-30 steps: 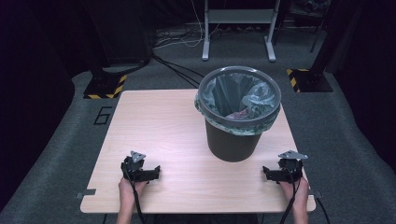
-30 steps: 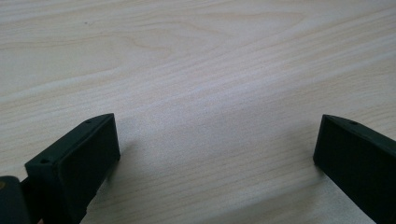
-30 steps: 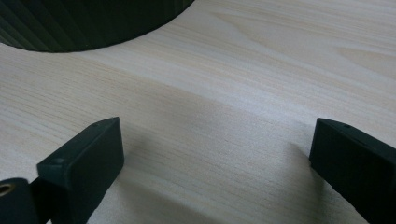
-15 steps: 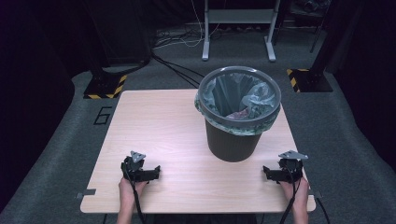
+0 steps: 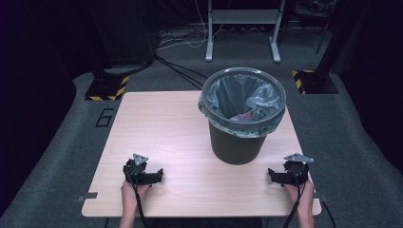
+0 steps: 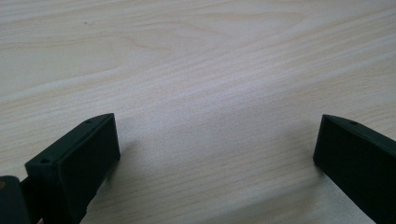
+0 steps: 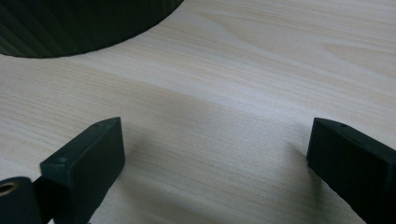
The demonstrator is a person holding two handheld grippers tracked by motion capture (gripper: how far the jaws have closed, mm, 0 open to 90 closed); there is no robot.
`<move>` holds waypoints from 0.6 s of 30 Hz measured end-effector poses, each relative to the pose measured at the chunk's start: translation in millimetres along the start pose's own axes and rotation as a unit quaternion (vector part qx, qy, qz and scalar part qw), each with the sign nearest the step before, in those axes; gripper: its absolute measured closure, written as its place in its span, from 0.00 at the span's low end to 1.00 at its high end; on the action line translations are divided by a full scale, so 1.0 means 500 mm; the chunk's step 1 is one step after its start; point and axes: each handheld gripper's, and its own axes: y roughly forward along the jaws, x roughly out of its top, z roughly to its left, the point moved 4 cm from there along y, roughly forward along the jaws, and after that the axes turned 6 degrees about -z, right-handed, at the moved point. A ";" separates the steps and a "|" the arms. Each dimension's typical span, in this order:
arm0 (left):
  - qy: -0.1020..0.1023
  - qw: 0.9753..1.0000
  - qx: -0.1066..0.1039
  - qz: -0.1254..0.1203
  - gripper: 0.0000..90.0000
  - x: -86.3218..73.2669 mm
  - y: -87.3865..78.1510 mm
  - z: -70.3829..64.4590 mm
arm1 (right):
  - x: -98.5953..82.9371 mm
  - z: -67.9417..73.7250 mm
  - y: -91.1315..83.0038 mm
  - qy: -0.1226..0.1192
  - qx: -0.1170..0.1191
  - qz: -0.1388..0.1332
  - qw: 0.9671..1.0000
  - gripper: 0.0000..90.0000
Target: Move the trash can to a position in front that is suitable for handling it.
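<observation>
A dark waste bin lined with a pale green bag stands on the right half of the wooden table; something pinkish lies at its bottom. My left gripper rests near the table's front edge at the left, open, and its jaws stand wide apart over bare wood in the left gripper view. My right gripper sits near the front right corner, open and holding nothing. The bin's ribbed base lies ahead and to the left of its jaws.
Grey carpet surrounds the table, with a "6" marking at the left. Yellow-and-black striped stand bases, a metal frame and cables lie beyond the far edge.
</observation>
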 end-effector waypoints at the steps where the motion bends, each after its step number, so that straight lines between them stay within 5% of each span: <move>1: 0.000 1.000 0.000 0.000 0.00 0.000 0.000 0.000 | 0.000 0.000 0.000 0.000 0.000 0.000 1.000 0.04; 18: 0.002 1.000 -0.003 0.001 0.00 0.001 0.001 -0.001 | 0.046 -0.014 0.004 0.016 0.000 0.007 1.000 0.05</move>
